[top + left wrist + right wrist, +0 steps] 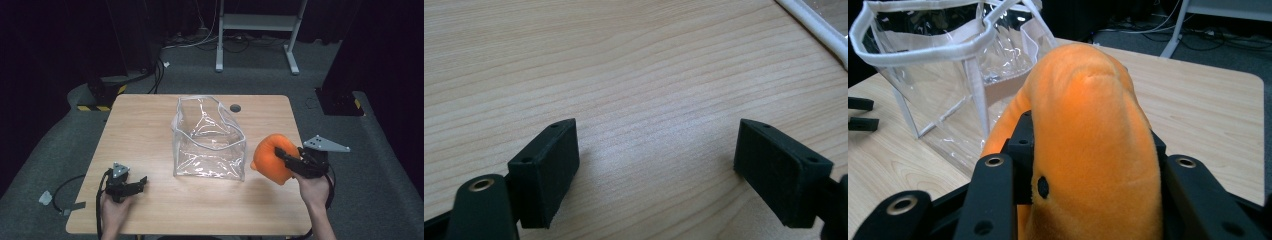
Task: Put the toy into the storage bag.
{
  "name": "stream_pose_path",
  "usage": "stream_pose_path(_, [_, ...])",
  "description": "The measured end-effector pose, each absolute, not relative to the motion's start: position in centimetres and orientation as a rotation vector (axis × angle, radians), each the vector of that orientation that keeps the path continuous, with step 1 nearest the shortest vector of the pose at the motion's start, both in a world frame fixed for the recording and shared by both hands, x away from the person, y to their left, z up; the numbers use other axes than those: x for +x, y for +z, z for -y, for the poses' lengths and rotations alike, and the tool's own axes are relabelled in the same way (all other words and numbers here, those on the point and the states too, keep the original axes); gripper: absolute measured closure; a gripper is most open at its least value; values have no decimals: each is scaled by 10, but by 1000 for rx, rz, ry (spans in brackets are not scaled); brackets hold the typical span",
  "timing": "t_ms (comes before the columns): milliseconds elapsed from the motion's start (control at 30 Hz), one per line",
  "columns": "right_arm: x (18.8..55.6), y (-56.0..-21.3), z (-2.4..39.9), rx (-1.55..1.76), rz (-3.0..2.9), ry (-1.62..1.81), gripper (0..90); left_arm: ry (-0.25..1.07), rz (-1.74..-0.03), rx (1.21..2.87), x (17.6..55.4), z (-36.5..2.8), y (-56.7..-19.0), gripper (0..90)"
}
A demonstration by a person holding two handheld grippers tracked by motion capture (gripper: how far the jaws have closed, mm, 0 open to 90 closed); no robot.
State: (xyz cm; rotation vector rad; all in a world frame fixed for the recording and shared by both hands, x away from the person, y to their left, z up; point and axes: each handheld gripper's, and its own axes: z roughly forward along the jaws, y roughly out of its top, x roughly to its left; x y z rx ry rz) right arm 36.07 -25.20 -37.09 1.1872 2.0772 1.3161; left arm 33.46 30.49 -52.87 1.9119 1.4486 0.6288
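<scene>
One soft orange toy (270,158) is what I have in hand: plush, rounded, with a small black eye showing in the right gripper view, where its body (1088,145) bulges up between the two black jaws. My right gripper (286,156) is clamped on it from both sides, the jaws pressed into the fabric so the toy swells above them. In the high view the toy sits at the right side of the table (145,125), held clear of the wood as far as I can tell, just beside the lower right corner of the clear plastic bag (210,140). That bag stands upright in the middle of the table with its mouth open, a pale white trim running round its rim; in the right gripper view the bag (923,65) is just beyond the toy, to the left. My right hand (314,189) comes in from the bottom edge, the grey three-cornered plate riding above the gripper. Well apart, near the front left corner of the table, my left gripper (134,186) rests low over the wood with its jaws spread wide and nothing between them; the left gripper view shows bare wood grain (634,80) between them. A small dark round hole sits in the tabletop behind the bag.
</scene>
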Motion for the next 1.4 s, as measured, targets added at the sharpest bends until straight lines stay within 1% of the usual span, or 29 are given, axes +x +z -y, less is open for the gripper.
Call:
stream_pose_path(733, [359, -334, 248, 1128, -2087, 1425, 570, 627, -1448, 1912, 335, -305, -529, 181])
stream_pose_path(967, [359, -320, 243, 1096, -2085, 1458, 566, 618, -1438, 1926, 336, -304, -529, 148])
stream_pose_path(1400, [363, -310, 237, 1061, -2115, 1468, 567, 619, -1439, 1927, 336, -304, -529, 147])
